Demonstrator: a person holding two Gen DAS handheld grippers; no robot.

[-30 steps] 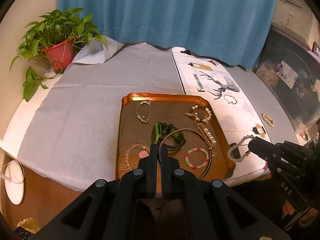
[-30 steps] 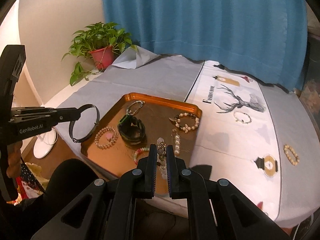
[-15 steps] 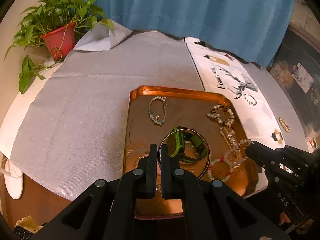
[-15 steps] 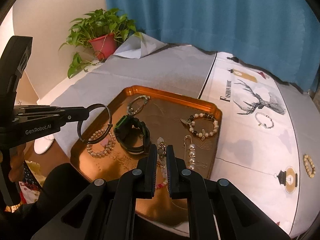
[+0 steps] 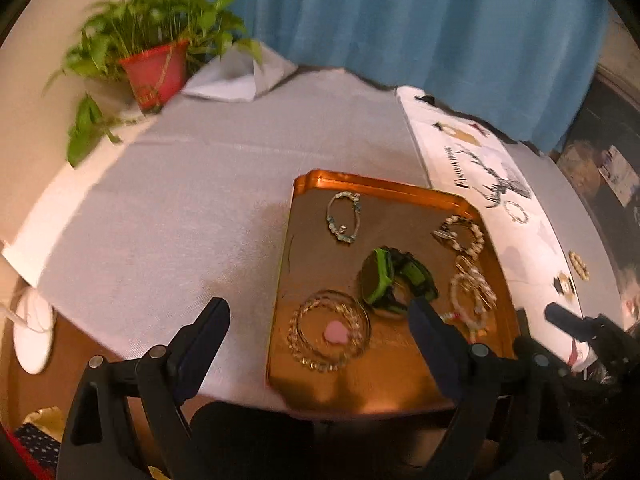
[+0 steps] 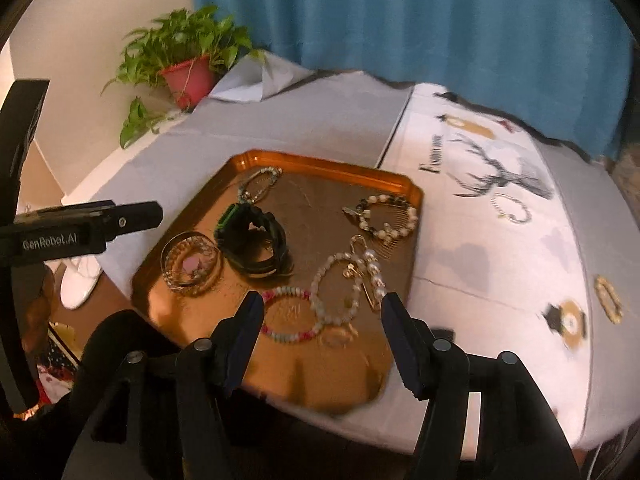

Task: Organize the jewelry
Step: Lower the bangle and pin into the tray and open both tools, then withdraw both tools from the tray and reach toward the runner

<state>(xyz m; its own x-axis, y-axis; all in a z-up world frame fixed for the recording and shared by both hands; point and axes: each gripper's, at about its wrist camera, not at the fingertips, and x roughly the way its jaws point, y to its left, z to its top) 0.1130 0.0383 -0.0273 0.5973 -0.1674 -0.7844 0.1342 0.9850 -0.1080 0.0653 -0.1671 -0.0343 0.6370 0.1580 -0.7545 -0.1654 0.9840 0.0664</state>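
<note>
Copper tray [image 6: 400, 184] is landmark, on grey cloth near table's front edge.
Both grippers empty, above tray's near edge: left gripper [image 5: 318, 322] spread wide, right gripper [image 6: 322, 314] likewise.
In tray: green watch [image 5: 394, 280], thin bangle [image 6: 191, 261] over beaded bracelet, pink-white bracelet [image 6: 290, 314], pearl pieces.
Judged mostly done.
Left outside, right of tray on white runner [image 6: 500, 240]: small bracelet [image 6: 512, 209], gold bracelet [image 6: 608, 298].
Potted plant [image 6: 188, 60] far-left of tray; nothing blocks reach.

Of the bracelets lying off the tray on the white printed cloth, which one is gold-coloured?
The gold bracelet near the cloth's right edge, beside the printed gold-and-black emblem. The other one, the pale beaded bracelet, lies farther back by the deer print.
</note>
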